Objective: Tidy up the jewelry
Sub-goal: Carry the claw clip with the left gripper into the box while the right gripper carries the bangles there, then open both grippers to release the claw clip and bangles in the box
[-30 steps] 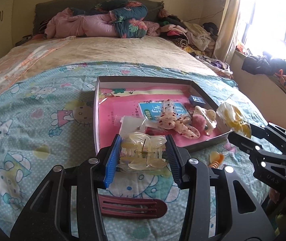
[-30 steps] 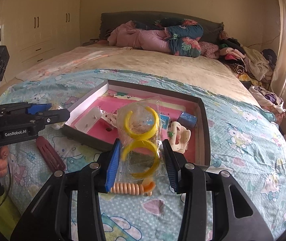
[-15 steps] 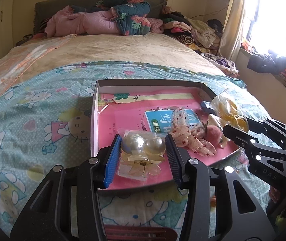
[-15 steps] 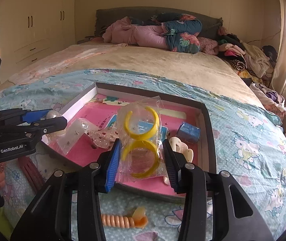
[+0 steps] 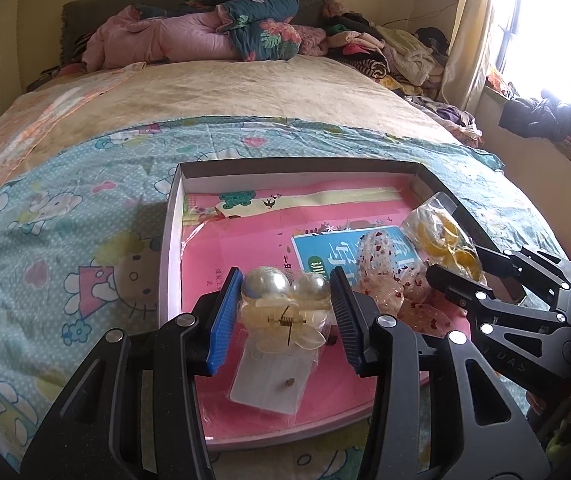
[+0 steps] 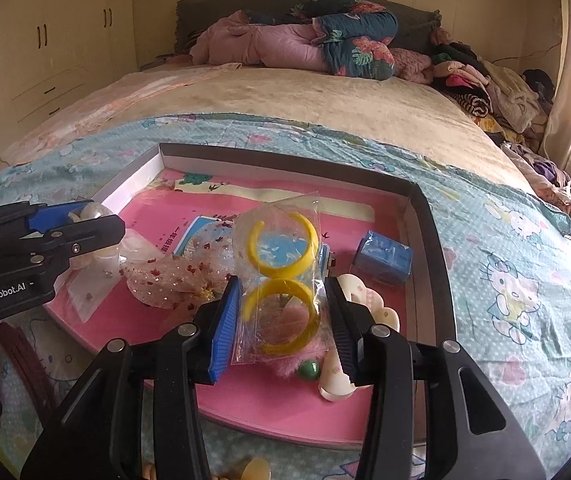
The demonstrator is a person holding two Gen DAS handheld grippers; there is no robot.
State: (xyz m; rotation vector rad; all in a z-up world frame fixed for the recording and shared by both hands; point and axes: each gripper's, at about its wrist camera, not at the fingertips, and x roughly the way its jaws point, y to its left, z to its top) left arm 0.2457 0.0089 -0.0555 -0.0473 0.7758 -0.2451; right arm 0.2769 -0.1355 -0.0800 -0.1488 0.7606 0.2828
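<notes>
On my far left lies only the cartoon-print bedspread [image 5: 65, 248], and the shallow box [image 5: 171, 240] sits on it as the place where the pieces are gathered. My left claw [image 5: 285, 304] is closed on a hair clip [image 5: 285, 300] with two pearly balls, held above the near left part of the box's pink floor, over a small clear packet [image 5: 271, 380] already lying there; I judge I am holding it there to set it down beside that packet. Next to the right a red-speckled gauze bow [image 5: 385, 276] lies in the middle of the box. My right claw [image 6: 285, 316] grips a clear bag of two yellow bangles [image 6: 281, 268] by its lower half, upright over the near right part of the box, above a pink fluffy piece [image 6: 289, 360] and a cream clip [image 6: 365, 312]. Further right a small blue box [image 6: 383, 258] sits near the box's right wall.
</notes>
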